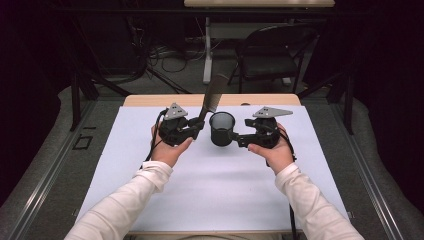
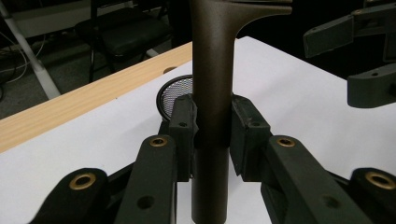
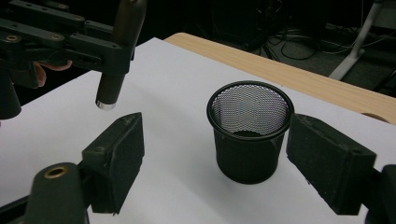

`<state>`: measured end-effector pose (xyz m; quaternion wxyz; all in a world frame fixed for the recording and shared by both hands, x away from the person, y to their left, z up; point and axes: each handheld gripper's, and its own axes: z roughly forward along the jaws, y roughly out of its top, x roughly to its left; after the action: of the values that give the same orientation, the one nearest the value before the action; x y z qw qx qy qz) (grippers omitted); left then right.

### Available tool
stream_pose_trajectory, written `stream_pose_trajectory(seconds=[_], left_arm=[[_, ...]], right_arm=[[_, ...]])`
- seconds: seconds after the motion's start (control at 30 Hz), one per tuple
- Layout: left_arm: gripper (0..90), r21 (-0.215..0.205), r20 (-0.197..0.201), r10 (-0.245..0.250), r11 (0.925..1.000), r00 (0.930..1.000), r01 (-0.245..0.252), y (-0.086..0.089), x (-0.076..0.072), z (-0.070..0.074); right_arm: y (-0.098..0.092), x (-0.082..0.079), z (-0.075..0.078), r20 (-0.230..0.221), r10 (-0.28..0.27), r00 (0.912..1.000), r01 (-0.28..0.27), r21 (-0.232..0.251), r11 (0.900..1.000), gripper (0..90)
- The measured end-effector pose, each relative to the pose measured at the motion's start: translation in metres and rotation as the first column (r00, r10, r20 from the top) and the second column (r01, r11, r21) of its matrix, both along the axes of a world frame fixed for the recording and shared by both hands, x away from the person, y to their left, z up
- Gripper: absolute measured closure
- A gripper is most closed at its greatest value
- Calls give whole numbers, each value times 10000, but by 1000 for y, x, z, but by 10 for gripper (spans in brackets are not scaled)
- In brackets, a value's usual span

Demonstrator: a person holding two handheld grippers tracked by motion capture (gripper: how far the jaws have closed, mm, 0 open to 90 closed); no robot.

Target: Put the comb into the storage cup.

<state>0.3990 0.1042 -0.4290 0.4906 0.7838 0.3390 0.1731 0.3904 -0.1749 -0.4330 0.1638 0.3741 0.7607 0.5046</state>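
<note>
Nearest us, our left claw [image 1: 199, 124] is clenched on the handle of a dark spatula [image 2: 211, 93], keeping it upright with the blade high and the butt end hanging clear of the white table [image 1: 210, 190]. Our right claw [image 3: 215, 154] stands released, pads apart around the mesh cup [image 3: 249, 135] without touching it. The cup sits upright toward the table's far edge, probably ready to receive the spatula.

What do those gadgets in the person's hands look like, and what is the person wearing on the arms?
Each hand holds a black, blocky tool: the left gripper and the right gripper. Each has two thick black jaws on linked bars with brass-coloured pivot rings, a grey three-cornered plate on top, and a thin black cable trailing back. The sleeves are long and white.
</note>
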Motion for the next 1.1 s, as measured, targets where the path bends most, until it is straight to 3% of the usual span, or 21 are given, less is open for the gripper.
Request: stream_pose_trajectory(seconds=[0.27, 0.47, 0.77, 0.87, 1.1], left_arm=[[726, -21, -7, -15, 10000, 10000, 15, -1, 0, -1], [727, -45, -15, 22, 10000, 10000, -22, -1, 1, -2], [726, -150, -35, 28, 9999, 10000, -28, 0, 3, -2], [727, -176, -30, 66, 9998, 10000, -66, 0, 4, -3], [727, -171, -82, 77, 9998, 9999, -78, 0, 6, -4]], right_arm=[[2, 6, 5, -106, 30, 9999, -30, 64, 10000, 215], [3, 10, 7, -502, -35, 9987, 53, 342, 9994, 252], [5, 15, 11, -640, -168, 9978, 213, 707, 9973, 254], [6, 16, 12, -763, 148, 9970, -84, 837, 9965, 301], [8, 19, 15, -888, 243, 9957, -121, 1353, 9907, 319]])
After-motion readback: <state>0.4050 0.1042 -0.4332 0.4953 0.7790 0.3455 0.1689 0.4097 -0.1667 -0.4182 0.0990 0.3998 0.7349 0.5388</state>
